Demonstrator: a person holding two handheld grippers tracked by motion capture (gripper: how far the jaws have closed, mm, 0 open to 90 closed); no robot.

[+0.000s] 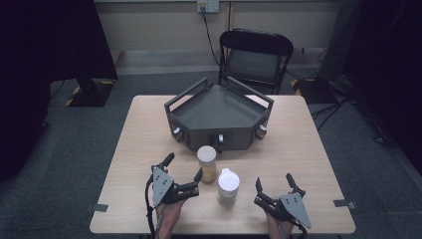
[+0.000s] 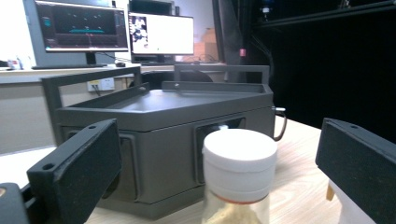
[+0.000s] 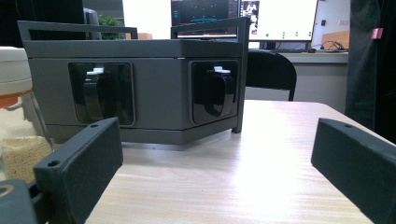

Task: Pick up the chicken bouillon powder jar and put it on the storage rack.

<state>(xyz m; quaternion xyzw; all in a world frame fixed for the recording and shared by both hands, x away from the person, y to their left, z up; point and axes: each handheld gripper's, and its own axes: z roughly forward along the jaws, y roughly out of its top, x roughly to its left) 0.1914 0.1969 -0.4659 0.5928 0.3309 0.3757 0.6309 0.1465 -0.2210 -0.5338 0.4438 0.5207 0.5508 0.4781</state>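
Pale wood tabletop (image 1: 308, 164). Near edge: left gripper (image 1: 183, 174), jaws wide apart, holding nothing, either side of a white-lidded jar (image 1: 207, 163) of pale grains; right gripper (image 1: 273, 188), jaws wide apart, holding nothing. White cup (image 1: 228, 183) between. Beyond: grey tray-topped box (image 1: 219, 117), black chair (image 1: 255, 55), grey floor (image 1: 64, 149).

A light wooden table (image 1: 144, 149) is seen from above, with a dark grey angular tray unit (image 1: 219, 117) set at its far middle. A jar (image 1: 206, 163) with a pale lid and a white cup (image 1: 228, 183) are placed just in front of it, close together. The left gripper (image 1: 184, 168) is held with jaws spread wide, one tip touching or almost touching the jar. The right gripper (image 1: 273, 183), jaws likewise apart, is kept near the cup but clear of it. A black chair (image 1: 255, 55) is seen behind the table.
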